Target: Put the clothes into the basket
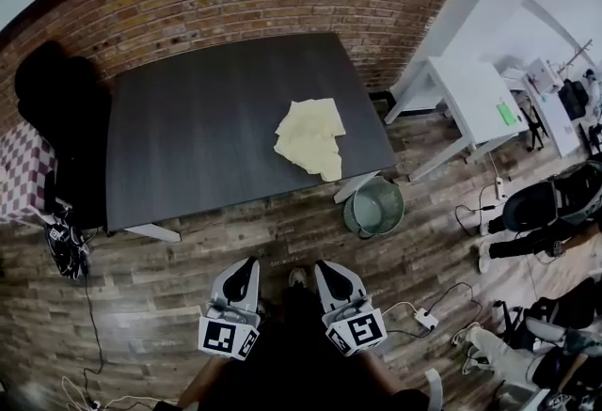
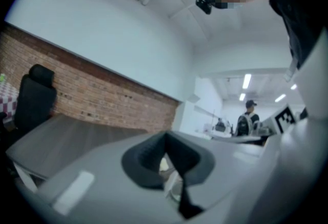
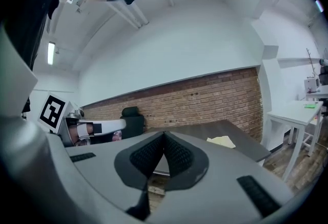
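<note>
A pale yellow garment (image 1: 310,138) lies crumpled on the dark grey table (image 1: 207,127), toward its right front part. A round green basket (image 1: 374,208) stands on the wooden floor just off the table's right front corner. Both grippers are held low and close to the person, short of the table's front edge. The left gripper (image 1: 246,264) and the right gripper (image 1: 325,266) are each shut with nothing between the pads. In the right gripper view the shut jaws (image 3: 164,137) point at the table, with the yellow garment (image 3: 221,141) to their right. In the left gripper view the jaws (image 2: 165,137) also meet.
A white table (image 1: 475,99) stands to the right of the dark one. A black chair (image 1: 56,108) is at the left beside a checkered cloth (image 1: 23,174). Cables and a power strip (image 1: 425,317) lie on the floor; people (image 1: 555,202) sit at the right.
</note>
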`<state>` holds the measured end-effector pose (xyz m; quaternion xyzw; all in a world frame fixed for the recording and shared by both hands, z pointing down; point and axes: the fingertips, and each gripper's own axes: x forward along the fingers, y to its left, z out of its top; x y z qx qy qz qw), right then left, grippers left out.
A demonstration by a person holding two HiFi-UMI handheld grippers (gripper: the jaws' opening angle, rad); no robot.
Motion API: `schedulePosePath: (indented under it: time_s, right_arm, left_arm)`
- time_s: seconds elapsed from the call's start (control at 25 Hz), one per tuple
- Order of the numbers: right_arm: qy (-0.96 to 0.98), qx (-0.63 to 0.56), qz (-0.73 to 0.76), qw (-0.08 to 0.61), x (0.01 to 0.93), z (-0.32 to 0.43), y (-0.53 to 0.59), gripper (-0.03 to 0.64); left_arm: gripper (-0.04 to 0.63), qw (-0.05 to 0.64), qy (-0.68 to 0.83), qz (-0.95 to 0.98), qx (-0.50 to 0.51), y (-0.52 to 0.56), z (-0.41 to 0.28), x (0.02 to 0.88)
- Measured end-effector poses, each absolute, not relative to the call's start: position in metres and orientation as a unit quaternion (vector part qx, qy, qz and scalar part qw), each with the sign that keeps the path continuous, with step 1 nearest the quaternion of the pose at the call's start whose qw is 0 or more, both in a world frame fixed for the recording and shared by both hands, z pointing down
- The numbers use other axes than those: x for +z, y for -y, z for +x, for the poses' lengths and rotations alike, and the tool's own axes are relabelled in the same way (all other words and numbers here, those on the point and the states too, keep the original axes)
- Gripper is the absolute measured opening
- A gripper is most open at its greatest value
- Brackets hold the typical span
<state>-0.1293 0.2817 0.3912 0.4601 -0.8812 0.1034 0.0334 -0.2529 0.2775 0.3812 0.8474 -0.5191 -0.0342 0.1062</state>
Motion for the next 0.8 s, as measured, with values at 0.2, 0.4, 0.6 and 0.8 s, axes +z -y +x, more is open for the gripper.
schedulePosePath:
  time_s: [0.2,0.4,0.6,0.8]
  right_arm:
    - [0.890,0.099,0.443,0.029,0.388,-0.113,-0.242,0.006]
    - [0.894,0.091,0.438,0.027,0.382,-0.087,-0.204,0.006]
    - [0.903,0.080,0.420,0.031,0.382,-0.073,-0.182,0.006]
    - [0.911,0.084,0.403,0.038,0.389,-0.065,-0.168,0.005]
  left_arm:
    - [0.006,0.099,0.519,0.848,-0.031,-0.238,-0.227,0.376]
    - [0.006,0.097,0.516,0.851,-0.026,-0.207,-0.193,0.373]
    - [0.006,0.095,0.519,0.849,-0.019,-0.184,-0.169,0.373]
    - [0.006,0.094,0.527,0.845,-0.006,-0.172,-0.158,0.372]
